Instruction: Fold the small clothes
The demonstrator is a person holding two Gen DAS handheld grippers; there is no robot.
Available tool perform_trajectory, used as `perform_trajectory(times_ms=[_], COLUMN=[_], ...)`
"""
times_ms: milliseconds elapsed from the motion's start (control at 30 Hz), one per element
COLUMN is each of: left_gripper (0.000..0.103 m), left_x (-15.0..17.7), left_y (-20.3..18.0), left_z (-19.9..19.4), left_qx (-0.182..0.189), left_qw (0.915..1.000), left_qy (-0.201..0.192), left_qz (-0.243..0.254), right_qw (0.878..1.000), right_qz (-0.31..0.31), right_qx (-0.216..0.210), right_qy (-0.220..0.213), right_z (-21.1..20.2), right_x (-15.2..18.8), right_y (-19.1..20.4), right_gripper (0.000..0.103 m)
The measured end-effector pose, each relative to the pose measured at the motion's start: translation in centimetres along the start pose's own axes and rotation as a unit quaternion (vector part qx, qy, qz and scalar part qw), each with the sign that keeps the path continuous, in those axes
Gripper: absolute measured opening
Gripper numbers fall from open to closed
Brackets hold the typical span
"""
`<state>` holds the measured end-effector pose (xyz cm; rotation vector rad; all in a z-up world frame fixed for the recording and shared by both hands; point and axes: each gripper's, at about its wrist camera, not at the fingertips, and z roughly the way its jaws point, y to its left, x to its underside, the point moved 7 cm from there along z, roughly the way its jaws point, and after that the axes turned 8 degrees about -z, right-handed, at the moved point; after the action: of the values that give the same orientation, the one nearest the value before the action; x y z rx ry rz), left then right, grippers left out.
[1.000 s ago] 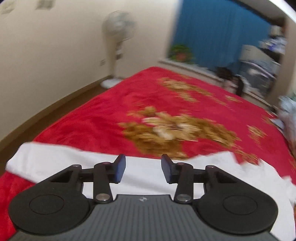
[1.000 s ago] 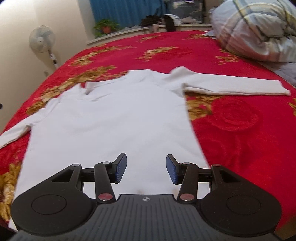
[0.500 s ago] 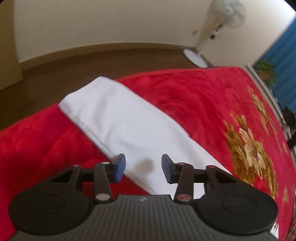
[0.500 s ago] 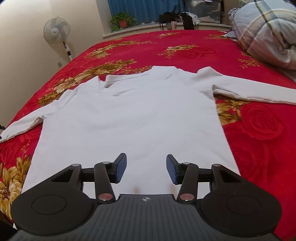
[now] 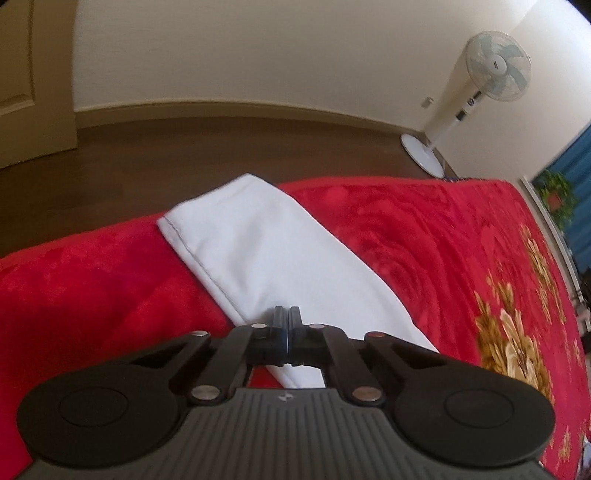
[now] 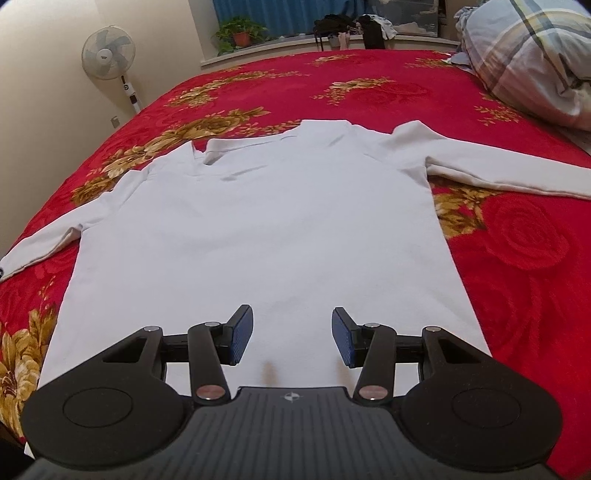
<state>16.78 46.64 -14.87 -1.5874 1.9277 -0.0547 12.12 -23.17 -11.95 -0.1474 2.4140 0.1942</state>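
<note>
A white long-sleeved shirt (image 6: 266, 229) lies flat, face up, on the red flowered blanket (image 6: 517, 277), both sleeves spread out. My right gripper (image 6: 292, 332) hovers open over the shirt's bottom hem, with nothing between its blue pads. In the left wrist view the shirt's left sleeve (image 5: 258, 240) runs to the bed's edge, cuff outermost. My left gripper (image 5: 287, 314) is closing tight on that sleeve: its jaws meet at the lower seam, well back from the cuff, with cloth pinched between them.
The bed's edge drops to a dark wooden floor (image 5: 184, 147) just beyond the cuff. A standing fan (image 5: 495, 70) is by the wall. A checked duvet (image 6: 528, 55) lies at the bed's far right. A potted plant (image 6: 236, 33) and dark bags sit on the window ledge.
My left gripper swung left and down from the shirt's body to the sleeve, rolled, and its jaws came together on the cloth. The right gripper shifted slightly and stayed open.
</note>
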Motion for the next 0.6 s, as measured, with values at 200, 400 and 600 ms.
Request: perform_trajectory(times_ms=[200,400,600], left_gripper=[0.000,0.000,0.047], left_x=[0.1,2.2,3.0], left_y=[-3.3,-7.3,-2.5], left_z=[-3.1,-5.3,-1.9], left_qx=[0.033,0.134,0.051], left_qw=[0.9969,0.9886,0.9968], left_qy=[-0.053,-0.025,0.056], left_qz=[0.048,0.064,-0.026], right_qw=[1.000,1.000,1.000], right_qz=[0.002,0.001,0.007], right_qx=[-0.001,-0.002,-0.004], right_qy=[-0.001,-0.002,0.002], right_z=[-0.2,-0.3,-0.3], right_x=[0.0,-0.1,0.0], right_y=[-0.2,-0.3,-0.7], right_gripper=[0.049,0.049,0.049])
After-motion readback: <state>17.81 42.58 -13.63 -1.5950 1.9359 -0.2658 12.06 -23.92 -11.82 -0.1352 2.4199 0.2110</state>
